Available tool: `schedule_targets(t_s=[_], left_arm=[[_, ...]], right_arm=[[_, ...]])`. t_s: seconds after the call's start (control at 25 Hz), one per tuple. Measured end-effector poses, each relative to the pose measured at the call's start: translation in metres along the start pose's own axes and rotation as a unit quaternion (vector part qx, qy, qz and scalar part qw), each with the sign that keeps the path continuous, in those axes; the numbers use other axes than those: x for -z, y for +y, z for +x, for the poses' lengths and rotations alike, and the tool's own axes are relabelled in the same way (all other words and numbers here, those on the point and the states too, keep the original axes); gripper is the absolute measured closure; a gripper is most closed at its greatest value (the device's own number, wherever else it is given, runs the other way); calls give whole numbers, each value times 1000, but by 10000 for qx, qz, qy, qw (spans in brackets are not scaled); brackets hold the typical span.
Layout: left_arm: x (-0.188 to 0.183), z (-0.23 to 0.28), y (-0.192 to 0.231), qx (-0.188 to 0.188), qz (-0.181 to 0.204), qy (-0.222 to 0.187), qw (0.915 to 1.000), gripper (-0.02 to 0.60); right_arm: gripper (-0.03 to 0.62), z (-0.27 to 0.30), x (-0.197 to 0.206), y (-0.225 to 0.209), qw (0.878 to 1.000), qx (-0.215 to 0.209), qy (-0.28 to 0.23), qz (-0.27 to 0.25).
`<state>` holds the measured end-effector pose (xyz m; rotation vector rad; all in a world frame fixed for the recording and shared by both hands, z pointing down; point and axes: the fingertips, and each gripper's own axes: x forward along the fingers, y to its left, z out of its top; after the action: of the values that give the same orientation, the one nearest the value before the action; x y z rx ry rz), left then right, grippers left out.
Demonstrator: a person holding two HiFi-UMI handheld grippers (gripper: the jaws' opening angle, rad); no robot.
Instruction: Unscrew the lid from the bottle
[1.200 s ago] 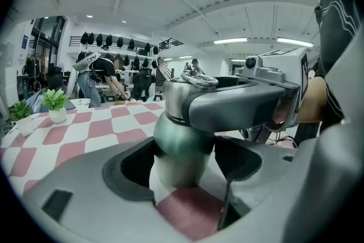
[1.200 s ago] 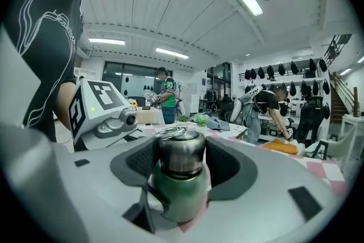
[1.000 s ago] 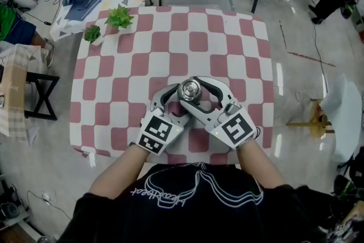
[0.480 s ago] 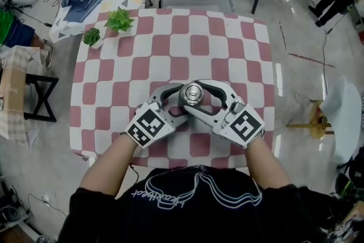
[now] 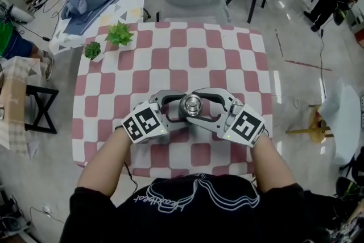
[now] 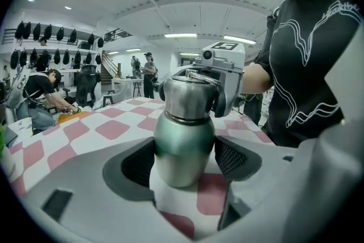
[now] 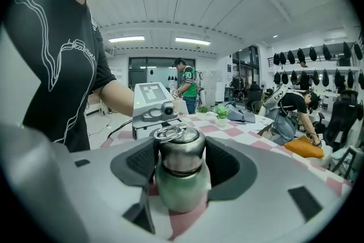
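a small green metal bottle (image 6: 183, 151) stands upright on the pink-and-white checked desk (image 5: 199, 42), near its front edge — its rounded silver lid (image 6: 190, 97), a ring on top, sits on the neck.

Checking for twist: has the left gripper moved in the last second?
Yes: the left gripper swung leftward and farther from the person, across the red-and-white checked tablecloth.
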<state>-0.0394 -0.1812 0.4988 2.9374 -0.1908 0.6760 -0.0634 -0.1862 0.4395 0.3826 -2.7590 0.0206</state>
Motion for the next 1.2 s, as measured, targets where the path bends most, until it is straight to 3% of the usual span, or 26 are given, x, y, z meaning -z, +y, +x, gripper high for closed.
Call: schedule_targets(t_s=[0.28,0.52,0.72,0.84,0.96,1.08,1.2], left_arm=[[-1,0,0,179,84,-9,9998,249],[-1,-3,-3,169,-47,-49,9998,249],[-9,-23,-6,12,-197,-166,9997,249],[-25,-47,-2,-344,-499,-519,9968,250],[-55,-72,-3,-651,-948,-1123,9870,250],[-92,-94,-13,-987,-1318,-1761,9705,273],[-130,-108,-28,-1442,-1554,-2251,9510,431]], right_arm=[[332,-1,0,-1,9998,-123,125,1],[332,-4,-11,-5,9989,13,-260,386],[332,-16,-29,-5,9953,-2,-731,643],[332,-29,-46,-6,9917,102,-1059,727],[332,-49,-63,-8,9864,368,-1350,857],[332,-72,-79,-6,9801,710,-1572,982],[332,-98,-91,-6,9716,1030,-1791,1157]])
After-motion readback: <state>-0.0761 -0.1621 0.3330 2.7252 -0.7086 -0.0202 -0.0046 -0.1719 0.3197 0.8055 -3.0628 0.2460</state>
